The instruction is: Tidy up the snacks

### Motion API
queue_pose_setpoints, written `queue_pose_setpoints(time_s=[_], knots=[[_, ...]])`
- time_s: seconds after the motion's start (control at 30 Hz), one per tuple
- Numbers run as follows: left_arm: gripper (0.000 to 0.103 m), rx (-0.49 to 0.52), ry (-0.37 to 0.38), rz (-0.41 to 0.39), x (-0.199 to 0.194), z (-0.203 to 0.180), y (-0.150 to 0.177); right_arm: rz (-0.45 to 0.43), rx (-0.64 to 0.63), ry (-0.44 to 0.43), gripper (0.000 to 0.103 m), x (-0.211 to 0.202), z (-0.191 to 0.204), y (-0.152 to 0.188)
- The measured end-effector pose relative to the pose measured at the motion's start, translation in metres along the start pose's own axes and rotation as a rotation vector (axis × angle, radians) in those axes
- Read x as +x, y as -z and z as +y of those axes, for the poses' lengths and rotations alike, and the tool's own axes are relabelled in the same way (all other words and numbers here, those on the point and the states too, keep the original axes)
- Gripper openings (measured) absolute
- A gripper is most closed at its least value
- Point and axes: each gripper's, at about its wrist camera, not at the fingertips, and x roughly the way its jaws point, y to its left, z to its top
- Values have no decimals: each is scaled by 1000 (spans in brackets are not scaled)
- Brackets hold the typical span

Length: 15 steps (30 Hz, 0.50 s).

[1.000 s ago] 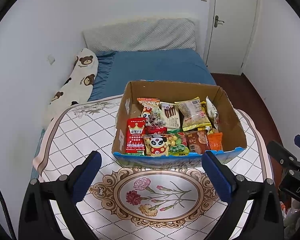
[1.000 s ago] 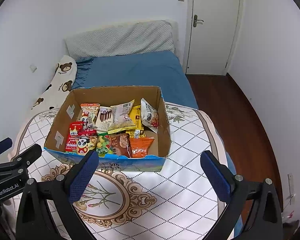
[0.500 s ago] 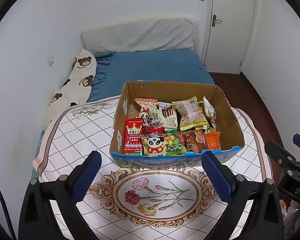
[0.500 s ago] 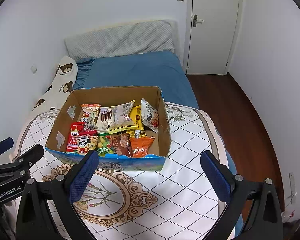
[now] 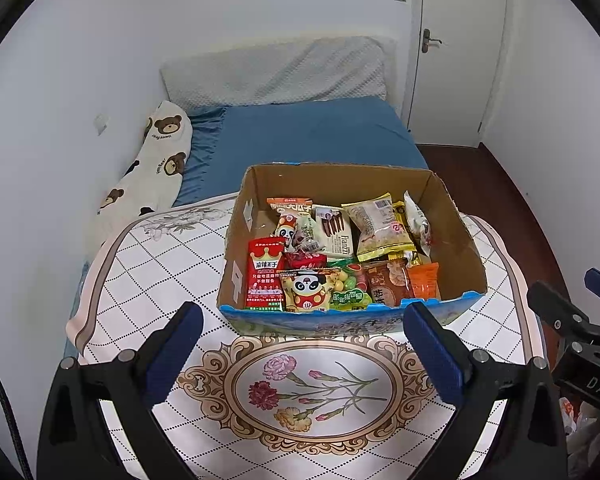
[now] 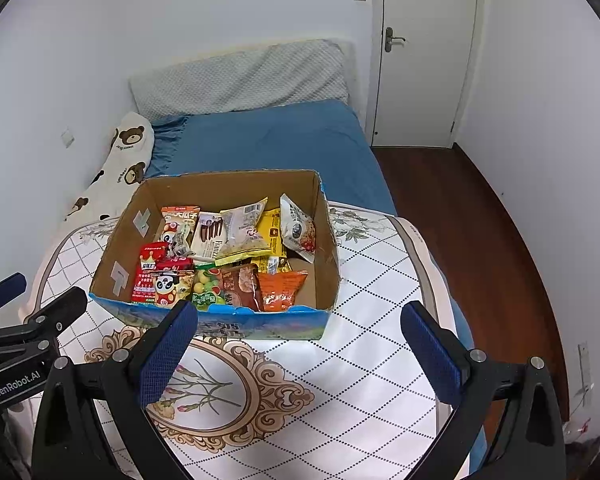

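Note:
A cardboard box (image 5: 458,236) with a blue front stands on the patterned table and holds several snack packs, among them a red crown pack (image 5: 264,272), a panda pack (image 5: 308,290) and an orange pack (image 5: 423,280). The box also shows in the right wrist view (image 6: 328,240). My left gripper (image 5: 302,344) is open and empty, held above the table in front of the box. My right gripper (image 6: 300,340) is open and empty, in front of the box's right half. Each gripper shows at the edge of the other's view.
The table (image 5: 147,272) has a white diamond-pattern cloth with a flower medallion (image 5: 312,388). Behind it is a blue bed (image 5: 312,132) with a bear-print pillow (image 5: 155,160). A white door (image 6: 424,52) and wooden floor (image 6: 472,216) lie to the right.
Both grippers have pulled back a little from the box and stayed open. The box and snacks have not moved.

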Motion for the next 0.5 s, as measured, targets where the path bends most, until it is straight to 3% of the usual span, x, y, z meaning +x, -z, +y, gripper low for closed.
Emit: queue_pose_setpoints(time_s=[0.5], knots=[[102, 9, 6, -1, 0, 1, 2, -1, 8, 5, 103, 0, -3, 1]])
